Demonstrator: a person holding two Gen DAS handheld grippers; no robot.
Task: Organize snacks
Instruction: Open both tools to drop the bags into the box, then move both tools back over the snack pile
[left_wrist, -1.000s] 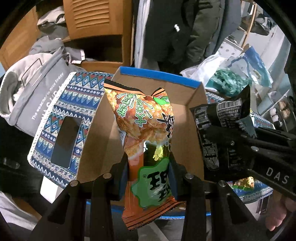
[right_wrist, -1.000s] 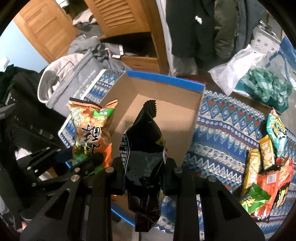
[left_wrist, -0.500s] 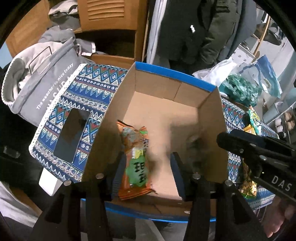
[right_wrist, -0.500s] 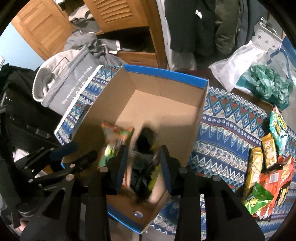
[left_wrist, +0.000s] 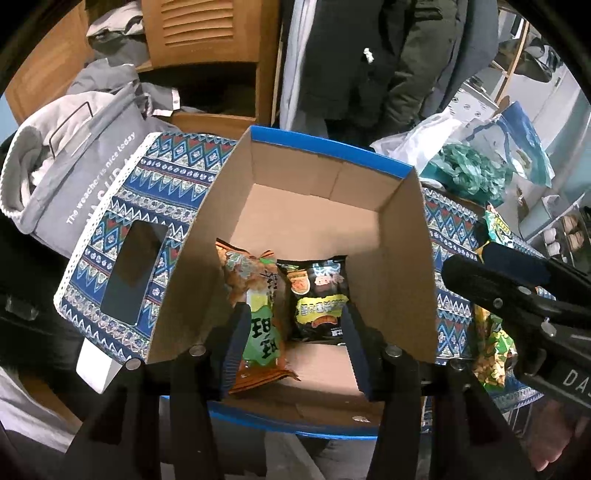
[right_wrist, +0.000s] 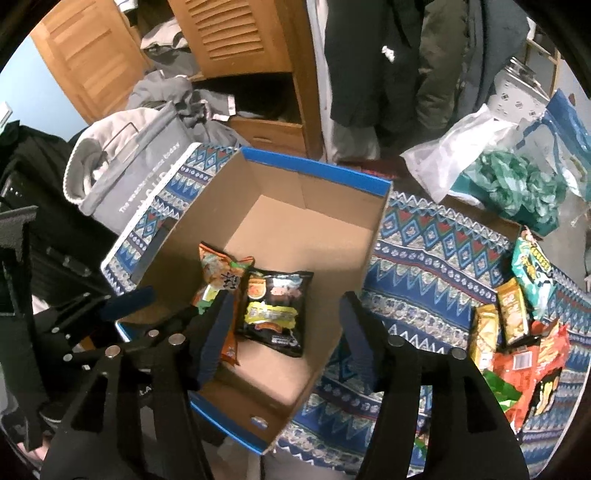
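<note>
A cardboard box (left_wrist: 325, 177) with a blue rim stands open on a patterned cloth. On its floor lie an orange and green snack bag (left_wrist: 258, 295) and, right of it, a black snack bag (left_wrist: 319, 299), side by side. My left gripper (left_wrist: 293, 310) hangs above them, its jaws opening, with nothing pressed between the pads. From the right wrist view the same orange bag (right_wrist: 218, 273) and black bag (right_wrist: 275, 306) lie in the box (right_wrist: 332, 192). My right gripper (right_wrist: 286, 295) hovers over them, jaws opening and holding nothing.
Several loose snack bags (right_wrist: 517, 332) lie on the patterned cloth (right_wrist: 424, 251) right of the box. A grey fabric bag (left_wrist: 74, 177) stands at the left, a dark flat object (left_wrist: 133, 269) lies beside the box, and plastic bags (right_wrist: 517, 184) sit at the back right.
Both grippers held their bags upright over the box a second ago. The jaws have spread, and the orange and black bags have dropped to the box floor.
</note>
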